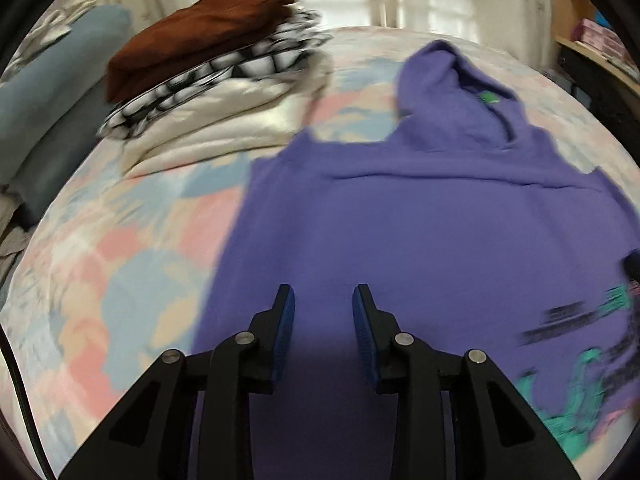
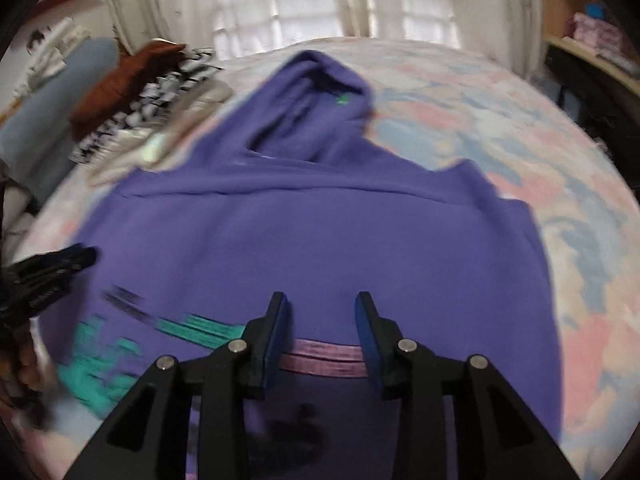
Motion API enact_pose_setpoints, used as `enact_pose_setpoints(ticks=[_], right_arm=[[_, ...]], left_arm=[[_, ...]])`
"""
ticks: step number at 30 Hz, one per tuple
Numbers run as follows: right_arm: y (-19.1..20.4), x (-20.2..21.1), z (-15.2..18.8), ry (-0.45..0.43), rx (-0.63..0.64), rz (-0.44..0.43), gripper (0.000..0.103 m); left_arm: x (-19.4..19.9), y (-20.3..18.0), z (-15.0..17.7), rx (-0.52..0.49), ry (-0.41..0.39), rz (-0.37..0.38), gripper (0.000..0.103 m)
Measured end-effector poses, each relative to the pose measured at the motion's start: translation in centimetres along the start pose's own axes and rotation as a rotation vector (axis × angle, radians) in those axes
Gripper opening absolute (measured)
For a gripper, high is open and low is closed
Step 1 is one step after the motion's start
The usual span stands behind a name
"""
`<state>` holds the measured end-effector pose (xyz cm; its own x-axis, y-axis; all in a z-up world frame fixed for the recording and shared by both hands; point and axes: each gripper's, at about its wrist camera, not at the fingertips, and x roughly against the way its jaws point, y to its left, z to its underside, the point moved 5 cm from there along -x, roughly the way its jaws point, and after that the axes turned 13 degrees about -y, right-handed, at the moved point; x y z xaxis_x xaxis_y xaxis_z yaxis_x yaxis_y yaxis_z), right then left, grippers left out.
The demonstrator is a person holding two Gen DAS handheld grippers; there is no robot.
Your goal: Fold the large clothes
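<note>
A purple hoodie (image 1: 420,232) lies spread on the bed, hood pointing away from me; it also shows in the right wrist view (image 2: 312,240). Teal and black print (image 2: 104,364) shows on its near part, with a pink stripe (image 2: 324,356). My left gripper (image 1: 323,300) is open and empty above the hoodie's left part. My right gripper (image 2: 322,308) is open and empty above its lower middle. The left gripper also shows at the left edge of the right wrist view (image 2: 52,268).
The bedspread (image 1: 120,264) is pastel pink, blue and cream. A stack of folded clothes (image 1: 208,80), brown on top, sits at the far left. A blue-grey pillow (image 1: 44,120) lies left of it. Curtains (image 2: 320,0) hang behind; shelves (image 1: 600,52) stand right.
</note>
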<state>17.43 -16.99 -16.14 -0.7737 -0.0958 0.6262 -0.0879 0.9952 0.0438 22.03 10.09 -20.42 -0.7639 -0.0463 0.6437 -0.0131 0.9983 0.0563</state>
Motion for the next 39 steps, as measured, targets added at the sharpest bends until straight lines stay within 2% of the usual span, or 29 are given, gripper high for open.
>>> enact_pose_setpoints(ticks=[1,2,3,4,5,6,8,10,12,13,18,21,24,26,28,31,33,36,39], right_arm=[[-0.9,0.4,0.2,-0.021,0.011,0.02,0.033],[-2.3,0.7,0.4,-0.03,0.019,0.085,0.036],[-4.9,0.9,0.8,-0.018,0.012,0.194,0.049],[-7.1,1.3,1.3,-0.013,-0.046,0.206,0.055],[-8.9,1.5,1.7,0.0,-0.107,0.196,0.044],[-10.2,1.7,2.0,0.013,-0.141,0.186,0.027],[-11.4,2.6,2.0,0.02,-0.193,0.14,0.026],[-11.4,3.8,1.6,0.018,-0.218,0.124,0.029],[-10.8,5.3,1.2,0.011,-0.239,0.108,0.029],[-10.2,5.7,1.1,0.002,-0.25,0.083,0.029],[-6.3,7.3,2.0,0.017,-0.26,-0.019,0.03],[-3.4,7.6,3.3,0.046,-0.254,-0.078,0.03],[-1.1,7.2,4.8,0.072,-0.239,-0.12,0.03],[-0.4,6.9,5.8,0.077,-0.211,-0.101,0.03],[-1.0,6.8,6.5,0.067,-0.193,-0.069,0.03],[-3.8,7.4,7.3,0.043,-0.16,0.07,0.03],[-5.9,7.9,7.9,0.032,-0.183,0.117,0.03],[-8.3,8.7,8.6,0.018,-0.258,0.102,0.029],[-8.1,8.9,8.8,0.01,-0.239,0.117,0.03]], left_arm=[[0.0,0.6,0.2,0.025,-0.004,0.029,0.03],[0.0,1.1,0.2,0.046,-0.002,0.045,0.026],[0.1,1.6,0.1,0.065,0.002,0.055,0.022],[0.1,1.9,0.1,0.071,0.005,0.058,0.022],[0.1,2.0,0.1,0.075,0.009,0.064,0.022],[0.1,2.0,0.1,0.076,0.013,0.067,0.022],[0.4,1.9,0.0,0.072,0.028,0.064,0.022],[1.2,1.9,-0.1,0.083,0.04,0.059,0.027],[2.3,1.9,-0.2,0.1,0.039,0.062,0.043],[3.2,1.9,-0.2,0.107,0.033,0.063,0.045],[7.2,1.0,0.9,0.098,0.007,0.072,0.047],[8.3,0.3,2.4,0.09,0.011,0.071,0.048],[8.4,0.1,4.3,0.086,0.024,0.038,0.049],[7.8,0.6,5.7,0.089,0.032,-0.012,0.049],[7.7,1.3,6.3,0.106,0.008,-0.025,0.049],[7.7,2.3,6.4,0.142,0.007,-0.033,0.049],[7.5,2.7,6.6,0.162,0.01,-0.026,0.049],[7.3,2.8,6.8,0.165,0.004,-0.027,0.05],[7.3,2.6,6.9,0.149,-0.009,-0.04,0.05]])
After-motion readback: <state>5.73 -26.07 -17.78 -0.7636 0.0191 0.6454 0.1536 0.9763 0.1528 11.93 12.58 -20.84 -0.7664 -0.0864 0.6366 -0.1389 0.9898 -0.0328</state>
